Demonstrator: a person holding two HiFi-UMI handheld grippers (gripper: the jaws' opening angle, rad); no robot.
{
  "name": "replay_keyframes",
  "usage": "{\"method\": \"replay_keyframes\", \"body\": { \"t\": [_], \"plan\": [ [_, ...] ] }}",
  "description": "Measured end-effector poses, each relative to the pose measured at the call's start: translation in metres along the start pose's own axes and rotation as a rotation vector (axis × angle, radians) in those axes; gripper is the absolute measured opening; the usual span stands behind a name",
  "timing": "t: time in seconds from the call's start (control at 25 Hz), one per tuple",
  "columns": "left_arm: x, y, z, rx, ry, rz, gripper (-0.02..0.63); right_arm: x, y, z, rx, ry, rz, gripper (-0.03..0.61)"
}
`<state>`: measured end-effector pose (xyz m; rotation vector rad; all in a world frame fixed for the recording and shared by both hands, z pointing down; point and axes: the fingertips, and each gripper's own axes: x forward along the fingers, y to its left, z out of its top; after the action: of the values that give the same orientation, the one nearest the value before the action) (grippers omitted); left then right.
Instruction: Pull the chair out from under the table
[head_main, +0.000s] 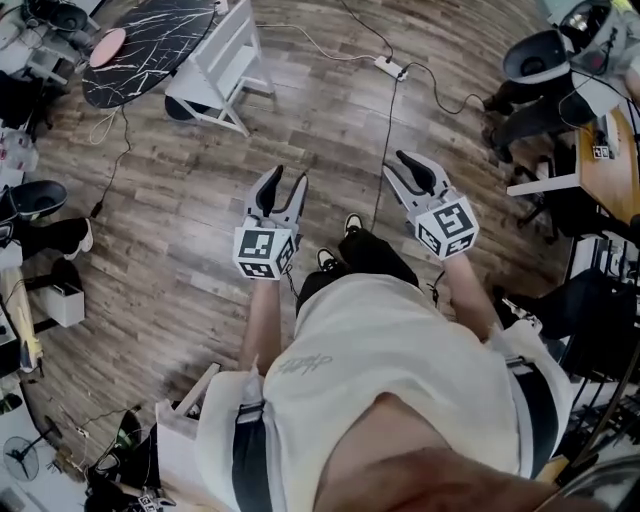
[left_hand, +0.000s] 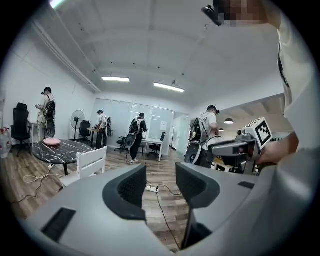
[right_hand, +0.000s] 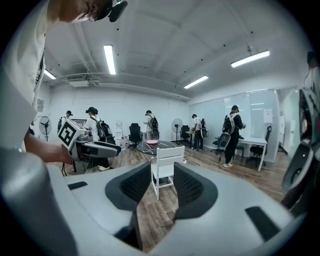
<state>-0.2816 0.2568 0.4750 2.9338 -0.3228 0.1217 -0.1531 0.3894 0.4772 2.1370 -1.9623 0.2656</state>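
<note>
Up at eleven o'clock in the head view, the white chair (head_main: 225, 55) stands on the plank floor beside the black marble table (head_main: 150, 45), well apart from both grippers. Its backrest is on the near side and its seat points toward the table. Whether the seat's front edge sits under the rim, I can't tell from up here. The left gripper (head_main: 288, 180) is the nearer of the two, and the right gripper (head_main: 400, 168) is further off to the side. Both are held out over bare floor, touching nothing.

Over to the left gripper view: the jaws of this gripper (left_hand: 161, 175) stand wide apart, with only floorboards and a trailing cable showing through the gap. It is released and empty. The chair (left_hand: 90, 162) sits off at ten o'clock from the gap, slatted back toward us, with the table (left_hand: 60, 150) just behind it at nine.

Now the right gripper view: this gripper's (right_hand: 162, 182) jaws are also parted and hold nothing. The chair (right_hand: 167, 162) lines up dead ahead at twelve o'clock, framed in the gap but far beyond the pads. Its top rail runs from nine to three across the view, and the table (right_hand: 155, 146) is behind it.

My read is that any pull starts with closing the distance. The left hand has the shorter trip, the right has the straighter line, and the top rail is the obvious thing to clamp.
</note>
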Motion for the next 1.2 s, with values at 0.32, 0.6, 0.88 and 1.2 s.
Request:
{"method": "replay_keyframes", "body": {
  "t": [0.32, 0.6, 0.88, 1.2],
  "plan": [
    [0.042, 0.019, -0.022, -0.026, 0.098, -0.001, 0.196, 0.041, -0.029, -0.019, 0.040, 0.042, 0.027, 0.138],
    [0.118, 0.045, 0.012, 0.047, 0.110, -0.002, 0.196, 0.106, -0.099, 0.005, 0.035, -0.019, 0.024, 0.139],
    [0.194, 0.069, 0.022, 0.031, 0.120, 0.050, 0.196, 0.159, -0.175, 0.016, -0.014, -0.020, 0.056, 0.138],
    [0.236, 0.096, 0.021, 0.010, 0.143, 0.095, 0.196, 0.201, -0.209, 0.032, -0.029, -0.049, 0.114, 0.139]
  ]
}}
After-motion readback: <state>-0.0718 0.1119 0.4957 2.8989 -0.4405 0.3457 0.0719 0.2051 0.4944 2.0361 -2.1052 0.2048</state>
